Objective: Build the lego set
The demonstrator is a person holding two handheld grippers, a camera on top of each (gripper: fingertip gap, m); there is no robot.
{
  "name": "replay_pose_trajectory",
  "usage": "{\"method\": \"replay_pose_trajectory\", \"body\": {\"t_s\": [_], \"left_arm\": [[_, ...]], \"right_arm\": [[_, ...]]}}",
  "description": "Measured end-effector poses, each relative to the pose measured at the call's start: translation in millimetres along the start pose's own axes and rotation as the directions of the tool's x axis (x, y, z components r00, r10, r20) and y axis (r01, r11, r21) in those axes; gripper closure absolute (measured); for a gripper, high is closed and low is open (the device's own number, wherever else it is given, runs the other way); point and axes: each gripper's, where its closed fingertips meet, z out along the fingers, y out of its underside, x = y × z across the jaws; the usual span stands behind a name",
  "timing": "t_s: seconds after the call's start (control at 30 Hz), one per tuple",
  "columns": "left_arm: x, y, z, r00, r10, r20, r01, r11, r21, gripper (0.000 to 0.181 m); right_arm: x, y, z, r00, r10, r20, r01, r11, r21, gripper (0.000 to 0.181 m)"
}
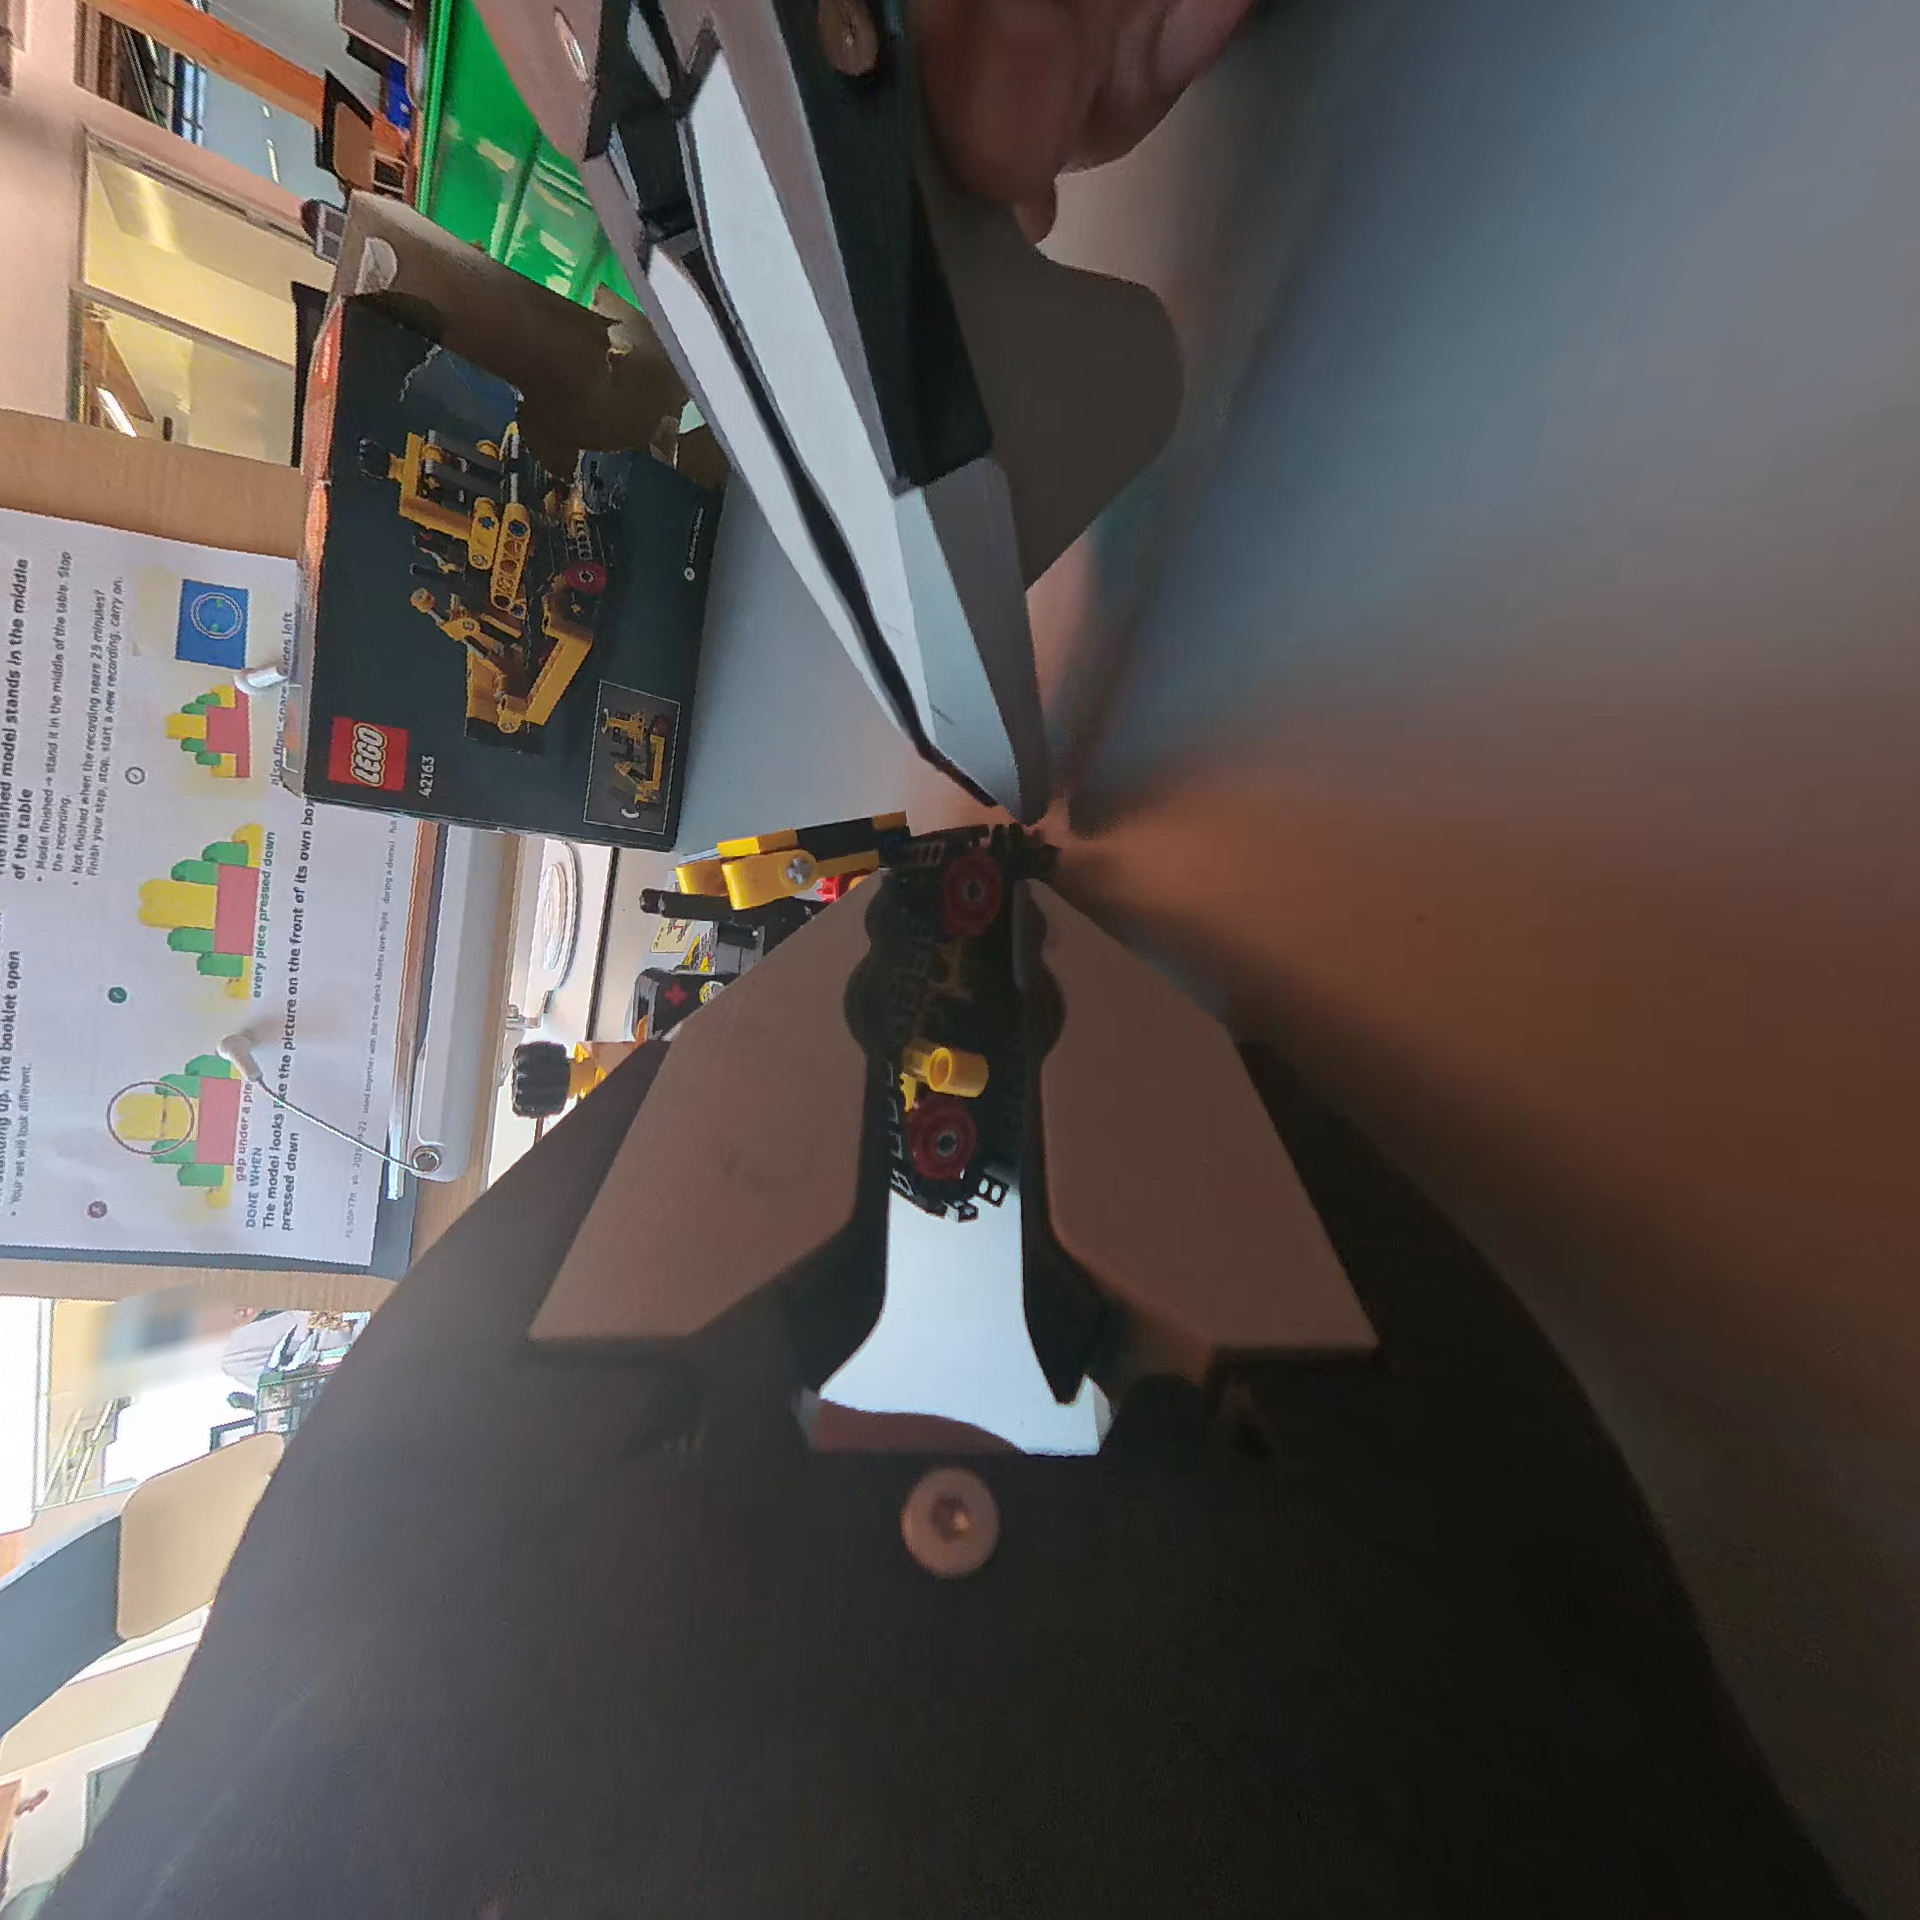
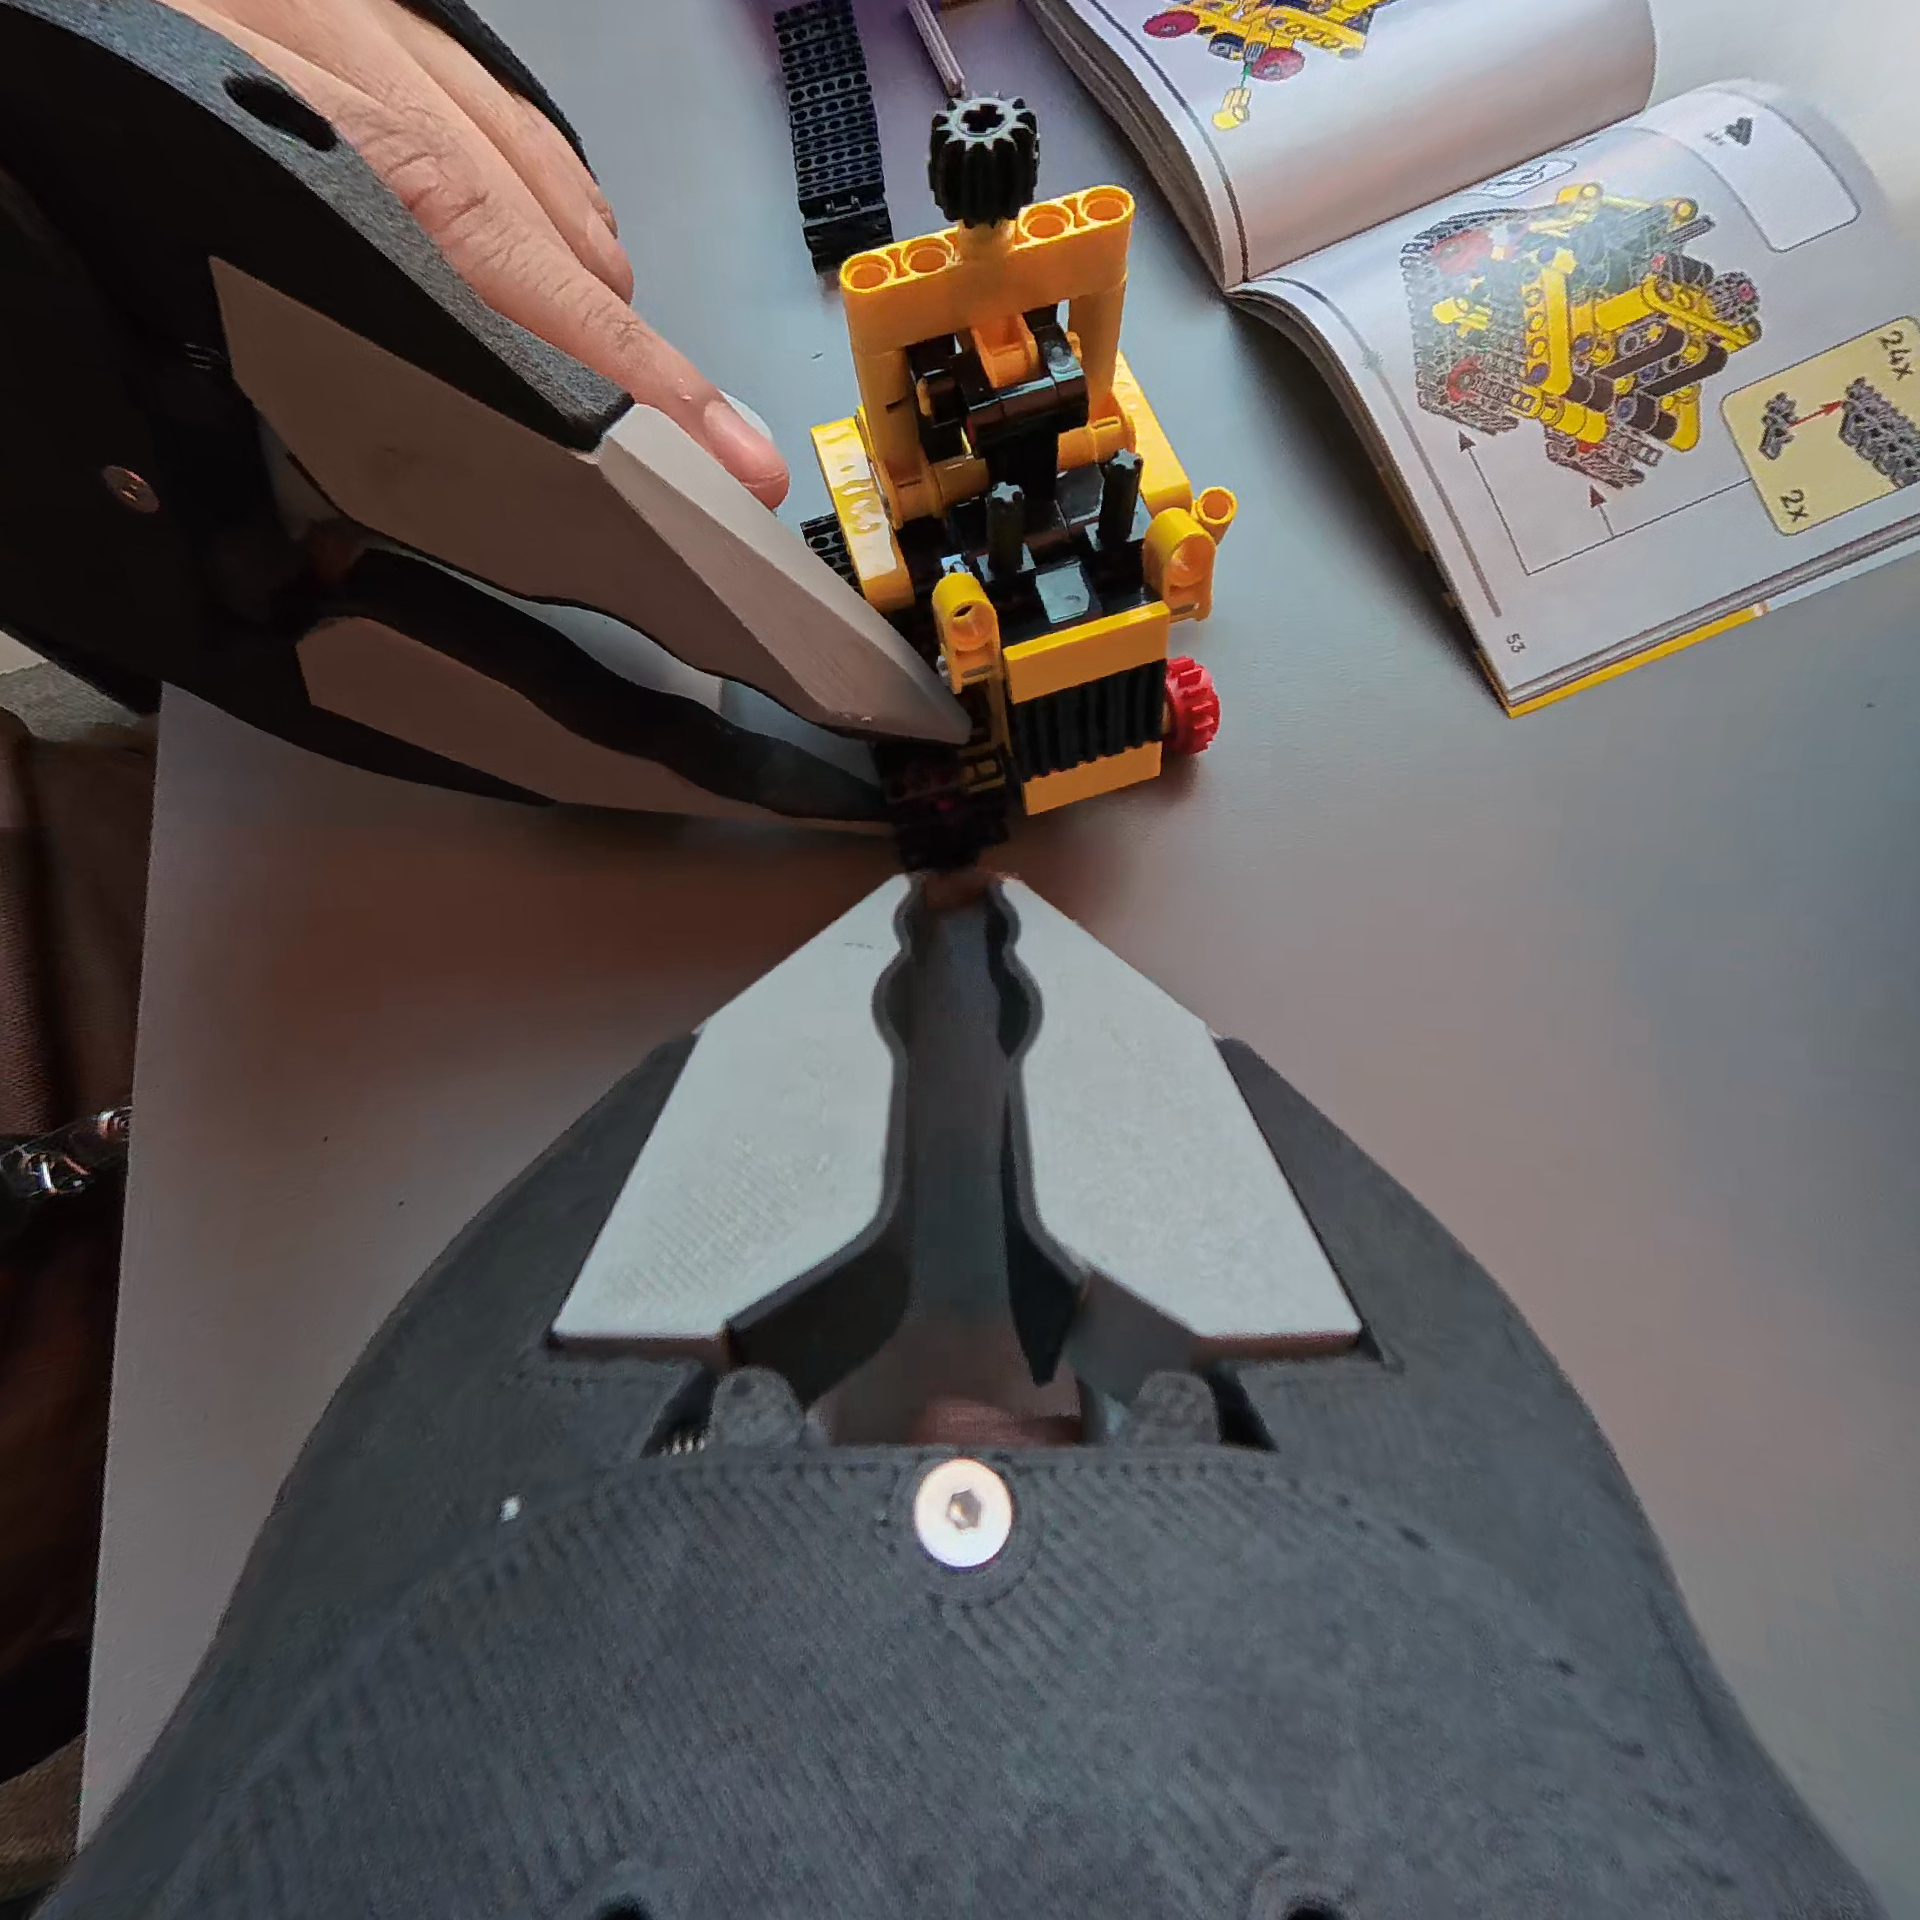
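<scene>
Bulldozer model (image 2: 1029, 540) on table (image 2: 1455, 1039); left tool (image 2: 914, 769) clamps its track (image 1: 935, 997); right tool (image 2: 961, 883) together

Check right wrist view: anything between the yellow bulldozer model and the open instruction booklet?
Nothing. Only bare grey table separates the yellow-and-black bulldozer model from the open instruction booklet.

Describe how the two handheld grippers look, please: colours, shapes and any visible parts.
Both the left gripper and the right gripper have a rounded black, ridged printed body with a silver screw. Their two fingers are flat, pale grey wedges tapering to points, with wavy black inner edges.
</scene>
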Motion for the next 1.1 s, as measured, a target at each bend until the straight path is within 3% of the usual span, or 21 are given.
{"method": "replay_pose_trajectory", "body": {"t_s": [0.2,0.63,0.83,1.0,1.1], "left_arm": [[0.1,-0.8,0.2,1.000,0.005,0.000,-0.005,1.000,0.000,0.163],[0.8,-3.9,1.1,1.000,0.009,-0.007,-0.009,1.000,0.004,0.162],[0.6,-4.0,2.0,1.000,0.002,-0.012,-0.002,1.000,0.008,0.162],[0.7,-4.8,2.3,1.000,0.003,-0.013,-0.003,1.000,0.006,0.162],[1.1,-4.6,2.4,1.000,0.002,-0.015,-0.002,1.000,0.006,0.161]], "right_arm": [[1.5,-9.0,-5.3,0.999,-0.032,-0.031,0.034,0.998,0.057,0.158],[-2.8,-8.0,-1.4,0.999,-0.048,-0.015,0.048,0.998,0.042,0.175],[-1.7,-7.7,-2.1,0.998,-0.050,-0.022,0.051,0.998,0.042,0.177],[-1.0,-15.0,-6.4,0.998,-0.050,-0.031,0.053,0.995,0.086,0.166],[-0.4,-14.4,-4.6,0.998,-0.052,-0.036,0.055,0.995,0.078,0.172]]}}
